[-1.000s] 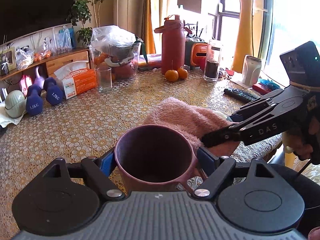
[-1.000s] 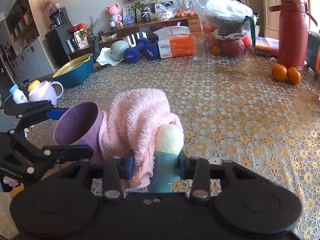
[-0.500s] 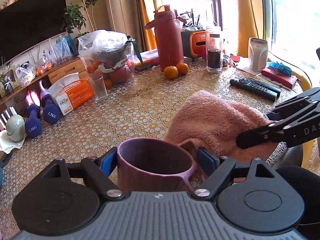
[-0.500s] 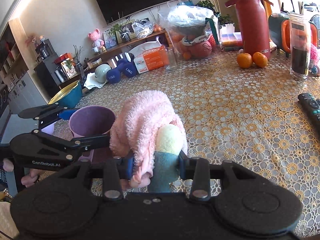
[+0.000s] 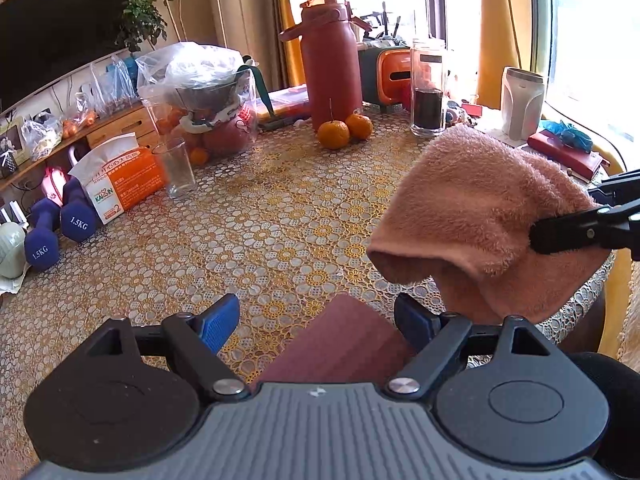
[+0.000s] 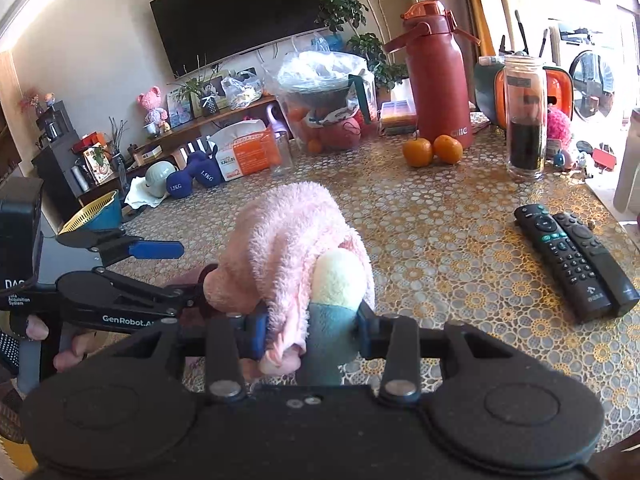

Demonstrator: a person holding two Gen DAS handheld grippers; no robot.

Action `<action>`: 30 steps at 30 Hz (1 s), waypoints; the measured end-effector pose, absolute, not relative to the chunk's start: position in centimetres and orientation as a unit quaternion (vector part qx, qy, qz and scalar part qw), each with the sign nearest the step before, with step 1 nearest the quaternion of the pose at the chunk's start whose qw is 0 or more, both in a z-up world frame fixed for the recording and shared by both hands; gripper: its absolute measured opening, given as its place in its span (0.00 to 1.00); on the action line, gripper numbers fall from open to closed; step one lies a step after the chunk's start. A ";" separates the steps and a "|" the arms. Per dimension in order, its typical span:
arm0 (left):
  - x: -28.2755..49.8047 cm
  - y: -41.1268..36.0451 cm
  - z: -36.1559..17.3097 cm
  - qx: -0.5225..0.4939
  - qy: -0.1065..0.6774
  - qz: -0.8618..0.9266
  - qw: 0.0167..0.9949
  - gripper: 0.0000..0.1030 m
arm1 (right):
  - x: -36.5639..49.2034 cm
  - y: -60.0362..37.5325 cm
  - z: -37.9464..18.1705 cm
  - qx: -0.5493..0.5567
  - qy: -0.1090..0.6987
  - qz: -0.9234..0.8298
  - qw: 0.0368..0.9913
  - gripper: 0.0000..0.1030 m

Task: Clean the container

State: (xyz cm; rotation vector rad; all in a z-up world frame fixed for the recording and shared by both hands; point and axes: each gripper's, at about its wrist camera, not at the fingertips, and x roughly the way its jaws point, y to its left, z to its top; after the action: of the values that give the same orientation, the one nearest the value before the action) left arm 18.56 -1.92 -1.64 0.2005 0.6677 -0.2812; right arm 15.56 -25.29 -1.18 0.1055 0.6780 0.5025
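Observation:
A dark purple cup (image 5: 344, 340) lies low between my left gripper (image 5: 316, 322)'s blue pads, with only a slanted stretch of its outer wall showing. It touches the right pad, and a gap shows at the left pad. My right gripper (image 6: 310, 332) is shut on a bunched pink towel (image 6: 280, 240) together with a yellow-green cloth (image 6: 336, 300). In the left wrist view the towel (image 5: 472, 208) hangs above and to the right of the cup, apart from it. The towel hides the cup in the right wrist view, where my left gripper (image 6: 176, 274) reaches in from the left.
On the patterned tablecloth (image 5: 280, 220) stand a red flask (image 5: 330, 60), two oranges (image 5: 344, 130), a drinking glass (image 5: 178, 168), a tissue box (image 5: 120, 184), blue dumbbells (image 5: 60, 228) and a bagged fruit bowl (image 5: 200, 100). Two remotes (image 6: 576, 260) lie at the right.
The towel has come away from the cup, up and to the right. The cup has sunk and tipped in the left wrist view; its open mouth no longer shows.

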 end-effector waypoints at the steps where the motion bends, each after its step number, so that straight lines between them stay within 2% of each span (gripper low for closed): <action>1: 18.2 -1.6 -1.5 0.093 0.325 -0.136 0.931 0.83 | 15.6 -25.0 -0.8 0.045 0.323 0.245 0.913 0.38; 13: 12.1 2.8 -0.3 0.044 0.293 -0.129 0.946 0.84 | 14.6 -16.7 2.9 -0.034 0.265 0.303 0.915 0.38; 15: 12.0 3.2 -0.5 0.032 0.296 -0.130 0.946 0.88 | 14.2 -14.9 3.2 -0.047 0.264 0.319 0.909 0.38; 20: 12.1 2.9 -1.5 0.019 0.306 -0.135 0.942 0.88 | 13.4 -11.2 3.1 -0.037 0.286 0.366 0.885 0.39; 25: 11.9 3.4 -2.3 -0.005 0.317 -0.132 0.939 0.88 | 13.9 -10.5 0.2 -0.028 0.337 0.360 0.869 0.38; 30: 11.7 3.4 -2.6 0.000 0.320 -0.131 0.938 0.88 | 13.7 -11.6 0.2 -0.035 0.336 0.366 0.867 0.38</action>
State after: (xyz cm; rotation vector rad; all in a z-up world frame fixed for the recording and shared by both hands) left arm 11.65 3.37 -2.58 -0.0003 0.6539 -0.2682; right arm 13.67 -11.65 0.16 -0.0741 0.7043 0.7655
